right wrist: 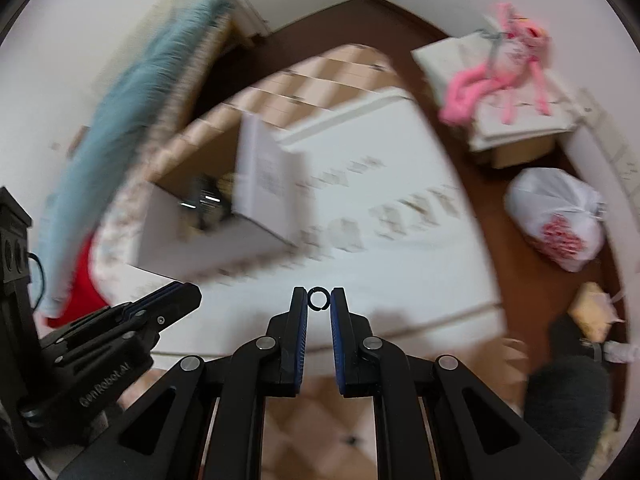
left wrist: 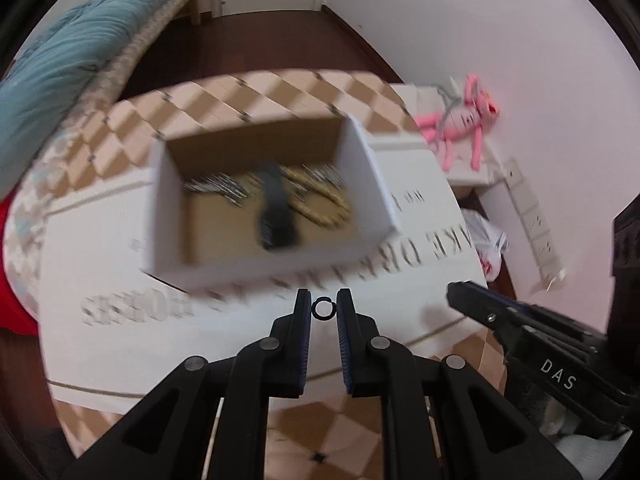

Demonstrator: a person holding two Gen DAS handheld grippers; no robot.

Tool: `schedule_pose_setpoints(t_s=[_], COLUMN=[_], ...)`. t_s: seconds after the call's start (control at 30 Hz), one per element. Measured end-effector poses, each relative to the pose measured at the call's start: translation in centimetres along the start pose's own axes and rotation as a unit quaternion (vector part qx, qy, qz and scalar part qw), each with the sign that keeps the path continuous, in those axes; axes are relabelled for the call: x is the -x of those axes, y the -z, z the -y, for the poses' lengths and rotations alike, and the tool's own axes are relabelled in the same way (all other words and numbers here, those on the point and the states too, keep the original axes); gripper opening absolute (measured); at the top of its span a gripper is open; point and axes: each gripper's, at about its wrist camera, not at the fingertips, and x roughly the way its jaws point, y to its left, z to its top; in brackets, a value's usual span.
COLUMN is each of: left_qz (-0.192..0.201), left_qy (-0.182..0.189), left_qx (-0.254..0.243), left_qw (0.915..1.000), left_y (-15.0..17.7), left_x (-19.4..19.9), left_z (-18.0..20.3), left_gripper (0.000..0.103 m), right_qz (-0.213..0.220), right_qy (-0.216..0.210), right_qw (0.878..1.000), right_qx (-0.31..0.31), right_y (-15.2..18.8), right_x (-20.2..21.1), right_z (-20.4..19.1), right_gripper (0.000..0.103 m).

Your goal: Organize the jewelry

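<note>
Your left gripper [left wrist: 324,309], bottom centre of left wrist frame: pads clamped on small black ring [left wrist: 323,308]. Your right gripper [right wrist: 319,299], bottom centre of right wrist frame: clamped on second black ring [right wrist: 319,299]. Open white box [left wrist: 370,162], frame centre above left tips, holds blurred jewelry [left wrist: 316,196]: gold chain, silver pieces, dark band. Box sits on white printed cloth [left wrist: 120,248].

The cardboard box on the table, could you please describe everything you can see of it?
The cardboard box is open-topped and shallow, white outside and plain brown inside. It sits on the white printed table runner. Inside lie a dark strap-like piece, gold chain or bangles and silvery jewelry, all blurred. Neither gripper touches it.
</note>
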Motion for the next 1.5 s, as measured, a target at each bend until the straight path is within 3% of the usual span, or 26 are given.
schedule_pose_setpoints(t_s=[0.2,0.33,0.47,0.53,0.6,0.63,0.73,0.77,0.8,0.9,1.0,1.07,1.17,1.3,1.5], left_qz=[-0.02,-0.033,-0.048,-0.042,-0.032,-0.027,-0.02,-0.016,-0.012,-0.004,0.005,0.017,0.037,0.038,0.036], left_qy=[-0.008,-0.011,-0.032,-0.037,-0.039,-0.039,-0.046,-0.051,-0.056,-0.065,-0.09,-0.107,-0.131,-0.146,-0.147], left_qx=[0.031,0.051,0.062,0.065,0.068,0.071,0.082,0.084,0.084,0.092,0.094,0.092,0.083,0.083,0.088], left_qw=[0.9993,0.9981,0.9964,0.9963,0.9964,0.9964,0.9954,0.995,0.9948,0.9936,0.9914,0.9898,0.9871,0.985,0.9845], left_y=[-5.0,-7.4,-8.4,-8.6,-8.6,-8.6,-8.3,-8.0,-7.8,-6.5,-5.2,-4.4,-3.3,-2.2,-1.6], left_x=[0.7,0.2,-0.1,0.2,0.7,0.9,1.5,1.7,1.9,2.3,2.5,2.7,2.8,2.0,1.1], left_z=[-5.8,-7.9,-8.8,-9.1,-9.3,-9.6,-10.2,-10.4,-10.6,-10.9,-10.9,-10.7,-10.1,-9.7,-8.7], left_gripper=[0.01,0.011,0.014,0.026,0.057,0.062,0.065,0.071,0.082,0.089,0.095,0.102,0.102,0.103,0.103], right_qz=[-0.017,-0.034,-0.078,-0.098,-0.094,-0.092,-0.083,-0.08,-0.073,-0.054,-0.037,-0.02,0.009,0.011,0.013], right_qy=[-0.101,-0.117,-0.116,-0.109,-0.106,-0.106,-0.103,-0.101,-0.092,-0.066,-0.035,0.008,0.099,0.153,0.166], right_qw=[0.995,0.993,0.99,0.989,0.99,0.99,0.991,0.992,0.993,0.996,0.998,0.999,0.991,0.981,0.977], right_qx=[0.001,0.013,0.007,0.003,0.002,0.001,0.001,-0.001,0.001,0.008,0.022,0.045,0.089,0.119,0.134], right_y=[-3.2,-4.6,-5.6,-5.8,-5.7,-5.8,-5.7,-5.7,-5.6,-5.6,-5.4,-5.4,-5.4,-5.6,-5.5], right_x=[-2.2,-4.3,-7.2,-8.2,-8.0,-7.8,-6.8,-6.6,-6.0,-4.9,-3.8,-3.1,-2.5,-2.4,-2.9], right_z=[-6.1,-9.5,-10.9,-11.0,-10.9,-10.7,-10.2,-9.9,-9.7,-8.9,-8.3,-8.4,-8.9,-8.9,-9.1], right_gripper=[0.012,0.012,0.013,0.016,0.021,0.027,0.028,0.029,0.029,0.033,0.05,0.072,0.103,0.103,0.103])
